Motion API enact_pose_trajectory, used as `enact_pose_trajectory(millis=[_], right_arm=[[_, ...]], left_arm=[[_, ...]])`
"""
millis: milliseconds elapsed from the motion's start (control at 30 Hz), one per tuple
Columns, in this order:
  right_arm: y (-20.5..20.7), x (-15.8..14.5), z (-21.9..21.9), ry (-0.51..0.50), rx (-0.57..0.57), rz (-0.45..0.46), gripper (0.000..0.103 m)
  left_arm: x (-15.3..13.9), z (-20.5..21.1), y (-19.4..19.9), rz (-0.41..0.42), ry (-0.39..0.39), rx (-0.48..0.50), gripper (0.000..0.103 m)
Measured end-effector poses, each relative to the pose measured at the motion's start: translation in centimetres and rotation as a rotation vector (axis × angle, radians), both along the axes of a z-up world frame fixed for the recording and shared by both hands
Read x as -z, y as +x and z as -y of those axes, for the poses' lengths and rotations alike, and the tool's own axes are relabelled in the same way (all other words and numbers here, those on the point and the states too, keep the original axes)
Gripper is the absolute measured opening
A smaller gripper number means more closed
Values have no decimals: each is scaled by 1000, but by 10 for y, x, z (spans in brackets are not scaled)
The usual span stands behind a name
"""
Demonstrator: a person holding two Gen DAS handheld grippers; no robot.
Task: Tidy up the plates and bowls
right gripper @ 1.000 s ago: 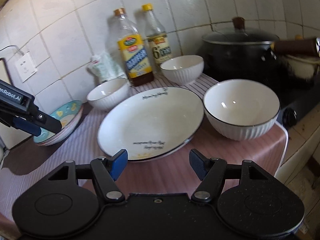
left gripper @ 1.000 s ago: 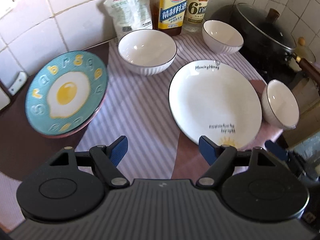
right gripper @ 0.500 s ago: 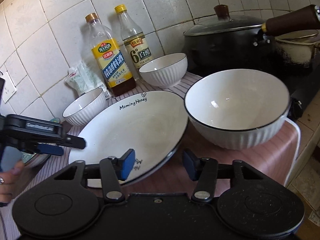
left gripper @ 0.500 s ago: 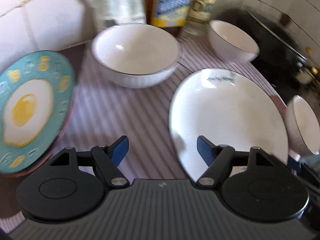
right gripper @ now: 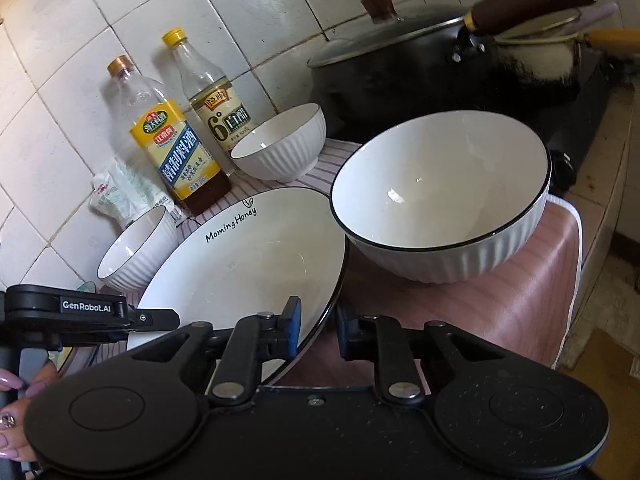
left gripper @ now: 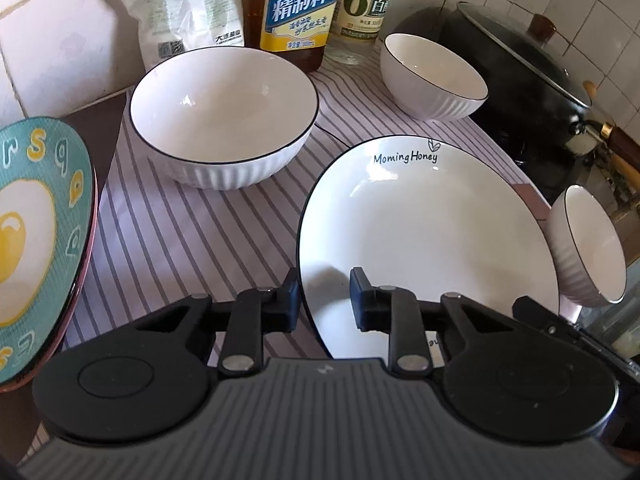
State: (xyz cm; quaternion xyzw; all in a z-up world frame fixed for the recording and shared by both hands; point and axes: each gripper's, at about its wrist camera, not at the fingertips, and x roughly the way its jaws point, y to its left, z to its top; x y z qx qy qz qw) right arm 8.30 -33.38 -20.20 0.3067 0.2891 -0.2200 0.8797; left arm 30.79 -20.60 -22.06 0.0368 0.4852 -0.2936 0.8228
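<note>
White "Morning Honey" plate [left gripper: 424, 236] lies on the striped surface [left gripper: 180, 232]. The left hand-held gripper [left gripper: 322, 300] straddles its left rim, not yet clenched. The right hand-held gripper [right gripper: 316, 330] straddles its right rim, likewise unclenched.

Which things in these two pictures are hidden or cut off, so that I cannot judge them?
- Egg plate, left wrist view: cut by the left edge.
- White plate near rim: hidden behind both gripper bodies.
- Left gripper and right gripper: fingers straddle the rim; contact unclear.
- Small bowl: seen side-on, its base hidden.
</note>
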Motion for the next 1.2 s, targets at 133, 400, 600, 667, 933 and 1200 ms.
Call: enact_pose_trajectory(millis=[133, 400, 600, 667, 933, 1200], right_arm=[[1, 1, -2, 9, 8, -8, 22], [4, 1, -3, -13, -1, -23, 22], [5, 0, -3, -21, -1, -31, 23], [5, 1, -4, -33, -2, -30, 23], [9, -3, -3, -46, -28, -55, 23], [4, -13, -5, -29, -95, -55, 23]], left_arm=[[-1, 1, 2, -15, 5, 14, 24], [0, 0, 5, -35, 1, 8, 24], [0, 2, 5, -40, 5, 5, 24], [0, 2, 5, -40, 6, 2, 24], [-3, 2, 4, -47, 21, 12, 23], [-11, -16, -11, -66, 21, 12, 23]])
